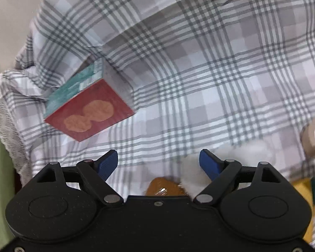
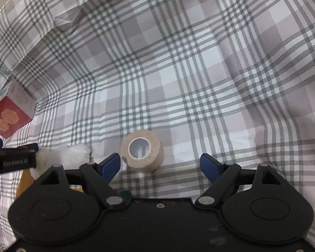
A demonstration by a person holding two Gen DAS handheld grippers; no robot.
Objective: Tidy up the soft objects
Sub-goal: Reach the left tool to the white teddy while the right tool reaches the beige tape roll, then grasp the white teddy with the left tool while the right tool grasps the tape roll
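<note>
**Hovering over tape and fluff**

Spread wide and empty, the right gripper (image 2: 160,163) hung with the tape (image 2: 142,150) at its 11 o'clock, likely the next pick. The left gripper (image 1: 158,163), equally agape, had white fluff (image 1: 231,157) at 3 o'clock, the box (image 1: 88,107) at 10.
</note>
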